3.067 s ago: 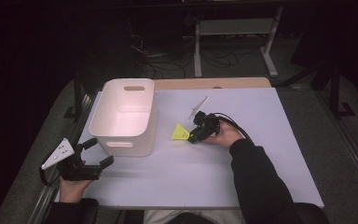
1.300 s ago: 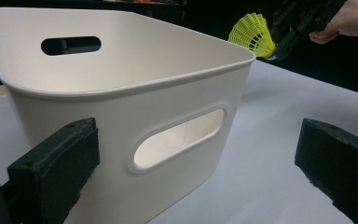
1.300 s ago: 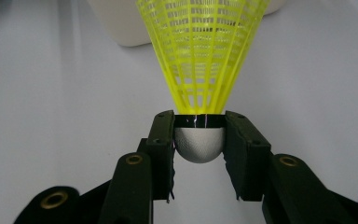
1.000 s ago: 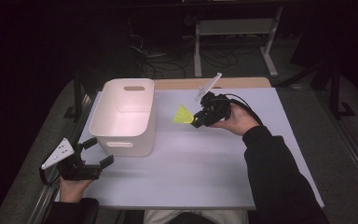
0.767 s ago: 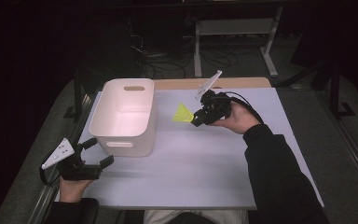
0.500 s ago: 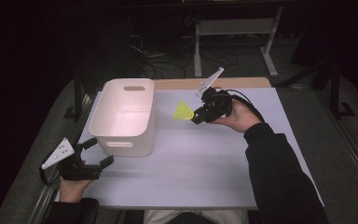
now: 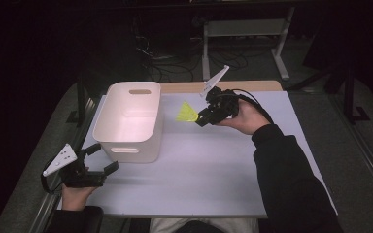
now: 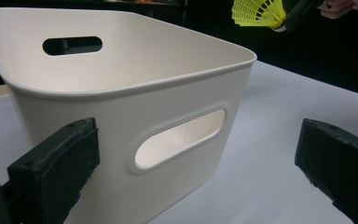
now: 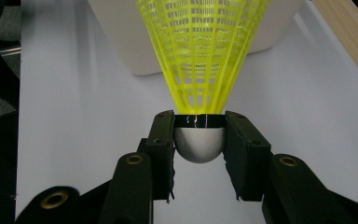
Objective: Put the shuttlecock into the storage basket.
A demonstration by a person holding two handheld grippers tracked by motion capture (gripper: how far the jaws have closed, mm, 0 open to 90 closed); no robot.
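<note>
Pinching the shuttlecock (image 9: 199,144) by its cork; right gripper (image 9: 199,154) clamped.

One shuttlecock (image 7: 187,112) — one white bin (image 7: 129,121) — two tools.

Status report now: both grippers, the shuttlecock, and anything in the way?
Right gripper shut on shuttlecock, held above table. Left gripper open, beside white bin, touching nothing. Path from shuttlecock to bin looks free.

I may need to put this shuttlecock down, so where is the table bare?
Bare: the white table between the bin and the right gripper holding the shuttlecock. Tight only at the bin's near corner, by the left gripper.
</note>
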